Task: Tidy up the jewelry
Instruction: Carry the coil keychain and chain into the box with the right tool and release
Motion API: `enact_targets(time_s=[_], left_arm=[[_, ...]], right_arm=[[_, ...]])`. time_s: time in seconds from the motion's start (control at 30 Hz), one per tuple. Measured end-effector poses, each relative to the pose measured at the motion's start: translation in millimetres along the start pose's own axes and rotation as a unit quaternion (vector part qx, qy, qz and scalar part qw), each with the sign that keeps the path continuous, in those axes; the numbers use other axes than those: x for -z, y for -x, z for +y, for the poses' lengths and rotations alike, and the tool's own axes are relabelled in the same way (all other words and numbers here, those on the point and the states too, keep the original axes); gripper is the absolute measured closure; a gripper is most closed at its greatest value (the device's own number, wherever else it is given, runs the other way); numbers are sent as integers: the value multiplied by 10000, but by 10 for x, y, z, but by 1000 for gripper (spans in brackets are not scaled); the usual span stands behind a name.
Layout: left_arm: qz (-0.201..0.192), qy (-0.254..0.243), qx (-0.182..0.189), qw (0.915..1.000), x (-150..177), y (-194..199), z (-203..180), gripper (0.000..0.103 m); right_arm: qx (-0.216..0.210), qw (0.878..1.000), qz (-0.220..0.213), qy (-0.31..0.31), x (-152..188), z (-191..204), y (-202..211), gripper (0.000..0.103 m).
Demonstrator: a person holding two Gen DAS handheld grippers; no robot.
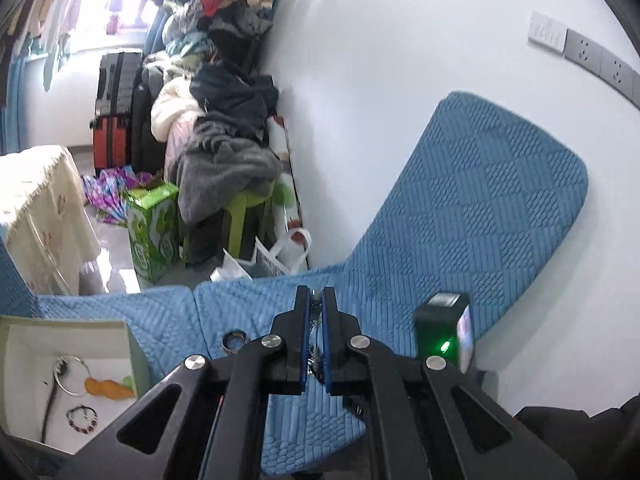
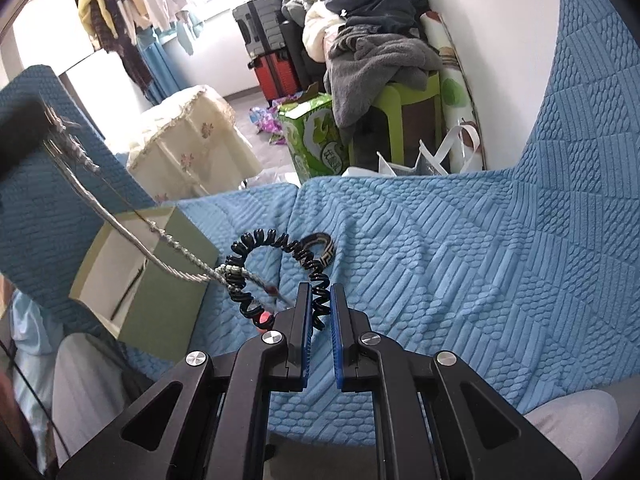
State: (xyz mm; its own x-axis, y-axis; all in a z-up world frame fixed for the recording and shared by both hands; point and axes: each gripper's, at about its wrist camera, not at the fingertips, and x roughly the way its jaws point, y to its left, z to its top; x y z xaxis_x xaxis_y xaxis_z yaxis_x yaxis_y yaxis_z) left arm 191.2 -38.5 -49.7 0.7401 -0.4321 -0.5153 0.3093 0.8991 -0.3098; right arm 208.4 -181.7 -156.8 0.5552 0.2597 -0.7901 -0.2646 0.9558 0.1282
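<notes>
Item: silver chain (image 2: 120,224), tangled with a black coil hair tie (image 2: 280,264). The left tool (image 1: 318,304) is clamped on one end of the chain, links showing between its blue pads, and holds it high so the chain runs taut down to the coil. The right tool (image 2: 320,304) is pinched narrow on a loop of the coil hair tie, holding it just above the blue sofa cover (image 2: 440,260), probably as an anchor so the two pieces can be pulled apart

Item: open box (image 1: 68,328), white inside, green outside, standing on the sofa beside the left tool; likely where sorted pieces go. Holds a thin bangle (image 1: 74,376), a red bead bracelet (image 1: 82,420) and an orange trinket (image 1: 108,387)

Item: patterned dark ring (image 2: 320,246), lying on the cover just behind the coil, not yet boxed

Item: black device with a green light (image 1: 442,328), standing on the sofa by the wall
</notes>
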Motion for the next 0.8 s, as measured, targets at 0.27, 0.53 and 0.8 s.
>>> enact_targets(time_s=[0.27, 0.53, 0.8], left_arm=[[-459, 27, -126, 9989, -264, 467, 27, 101], [-934, 42, -354, 9950, -588, 989, 143, 101], [-1136, -102, -703, 9910, -813, 1310, 282, 101]], right_arm=[[-23, 9990, 405, 170, 165, 135, -134, 97], [-62, 9975, 637, 314, 270, 263, -204, 97], [-359, 9970, 640, 241, 171, 407, -163, 97]])
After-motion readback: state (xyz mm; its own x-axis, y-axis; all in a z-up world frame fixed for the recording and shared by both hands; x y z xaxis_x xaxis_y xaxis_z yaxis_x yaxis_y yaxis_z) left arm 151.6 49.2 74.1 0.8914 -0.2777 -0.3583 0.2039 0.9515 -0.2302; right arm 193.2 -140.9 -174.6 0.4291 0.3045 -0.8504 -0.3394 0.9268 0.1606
